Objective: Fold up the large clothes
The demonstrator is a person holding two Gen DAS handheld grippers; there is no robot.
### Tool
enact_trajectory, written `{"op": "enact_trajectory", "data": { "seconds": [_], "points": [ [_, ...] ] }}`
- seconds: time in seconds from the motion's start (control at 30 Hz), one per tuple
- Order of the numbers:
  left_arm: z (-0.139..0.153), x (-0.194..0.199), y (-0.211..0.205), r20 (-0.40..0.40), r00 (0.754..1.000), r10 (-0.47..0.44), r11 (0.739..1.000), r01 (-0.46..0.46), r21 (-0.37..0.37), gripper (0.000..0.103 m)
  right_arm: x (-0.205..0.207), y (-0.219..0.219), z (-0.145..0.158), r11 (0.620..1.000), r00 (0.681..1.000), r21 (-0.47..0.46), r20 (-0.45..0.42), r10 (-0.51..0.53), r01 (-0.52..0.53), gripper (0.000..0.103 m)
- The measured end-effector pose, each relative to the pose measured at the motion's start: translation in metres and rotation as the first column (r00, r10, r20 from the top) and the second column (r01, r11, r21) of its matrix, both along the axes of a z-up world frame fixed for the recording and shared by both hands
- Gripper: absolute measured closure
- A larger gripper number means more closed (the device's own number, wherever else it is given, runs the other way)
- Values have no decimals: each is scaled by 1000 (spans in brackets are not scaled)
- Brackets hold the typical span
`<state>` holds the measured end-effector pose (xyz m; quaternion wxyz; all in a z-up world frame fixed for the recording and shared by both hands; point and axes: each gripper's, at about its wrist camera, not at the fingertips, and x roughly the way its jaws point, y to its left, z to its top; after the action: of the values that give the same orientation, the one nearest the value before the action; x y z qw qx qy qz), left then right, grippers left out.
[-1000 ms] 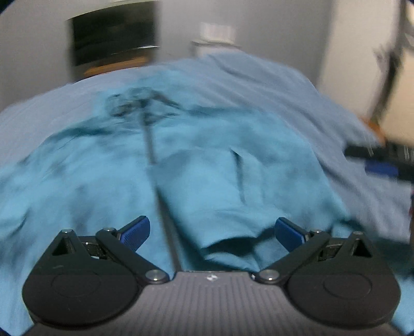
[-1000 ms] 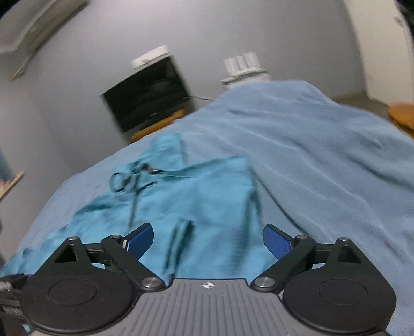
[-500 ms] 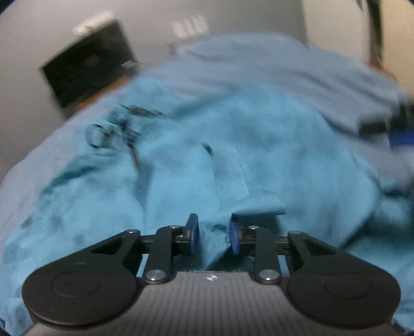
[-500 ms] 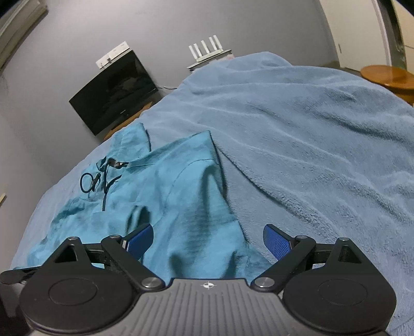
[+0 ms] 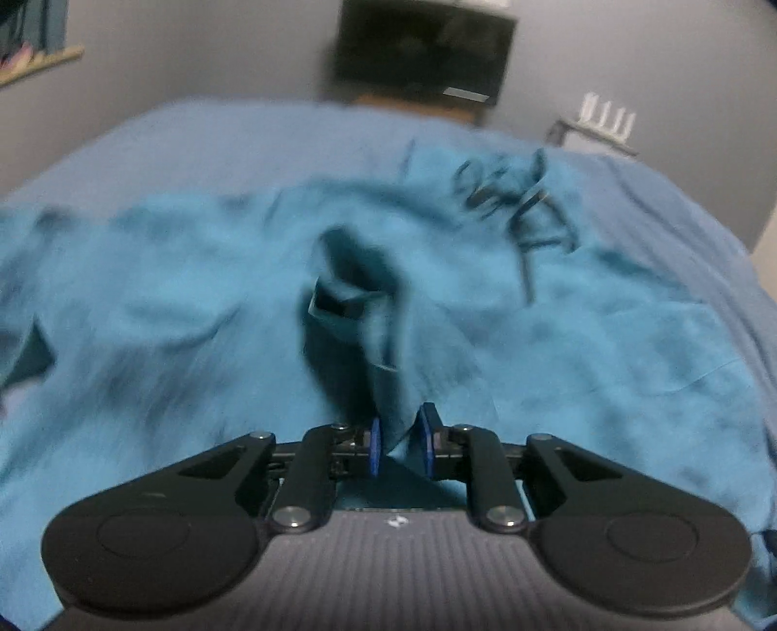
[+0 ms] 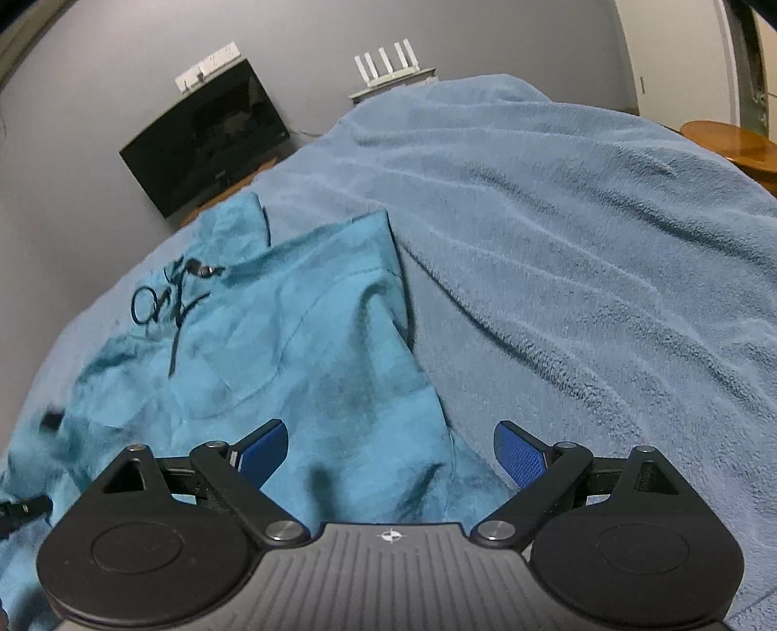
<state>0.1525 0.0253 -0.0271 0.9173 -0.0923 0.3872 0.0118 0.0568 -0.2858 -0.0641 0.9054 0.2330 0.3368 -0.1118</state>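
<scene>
Left wrist view: the left gripper [image 5: 399, 439], spread wide a second ago, is now drawn nearly together and is closing on a raised fold of the teal soft-fabric hooded jacket [image 5: 194, 301]. Cloth is seen between the blue pads [image 5: 374, 439], and a ridge of fabric rises from them. The view has swung, so that the black flat screen [image 5: 425, 46] now stands at top centre. The picture is blurred; the gripped part cannot be identified with certainty.

Right wrist view: the right gripper [image 6: 391, 454] is held wide open, as before, with nothing clamped. It has been lowered toward the jacket's right edge [image 6: 437, 403], where the jacket lies spread on the light blue fleece blanket [image 6: 582, 242]. The black drawstring [image 6: 165, 301] lies near the collar.

Judgement: one grasp is being established; a second grasp is expected before a fold can be carried over.
</scene>
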Motion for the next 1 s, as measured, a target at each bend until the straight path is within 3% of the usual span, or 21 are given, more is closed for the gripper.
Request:
{"op": "enact_trajectory", "data": {
  "seconds": [0.07,0.2,0.33,0.37,0.43,0.6,0.7,0.77,0.83,1.0],
  "points": [
    [-15,2,13,-40,999,22,997,-25,-77,88,2,3,-2,1000,1000,-15,-22,6,-6,9],
    [-35,12,27,-107,993,43,979,-64,-193,58,4,6,-5,999,999,-33,-49,6,-8,9],
    [-47,21,29,-126,991,38,975,-64,-211,56,5,7,-7,999,998,-39,-55,6,-8,9],
    [-47,17,28,-120,992,30,978,-54,-202,58,6,7,-7,999,998,-42,-57,6,-9,9],
    [-43,10,24,-95,995,41,986,-56,-159,98,7,6,-9,999,998,-45,-63,7,-9,10],
    [-16,-4,28,48,996,77,994,-72,-83,102,5,4,-8,998,998,-61,-52,-20,17,11],
    [-22,0,39,-3,996,94,992,-94,-78,102,11,4,-13,994,995,-108,-91,-47,37,15],
    [-33,0,45,-56,990,126,988,-131,-84,102,24,5,-26,987,979,-152,-192,-73,44,28],
    [-41,1,46,-83,986,144,985,-151,-83,101,34,-1,-40,987,956,-151,-276,-97,57,32],
    [-43,5,38,-82,990,117,992,-120,-28,101,39,-8,-45,982,951,-161,-276,-141,99,34]
  ]
}}
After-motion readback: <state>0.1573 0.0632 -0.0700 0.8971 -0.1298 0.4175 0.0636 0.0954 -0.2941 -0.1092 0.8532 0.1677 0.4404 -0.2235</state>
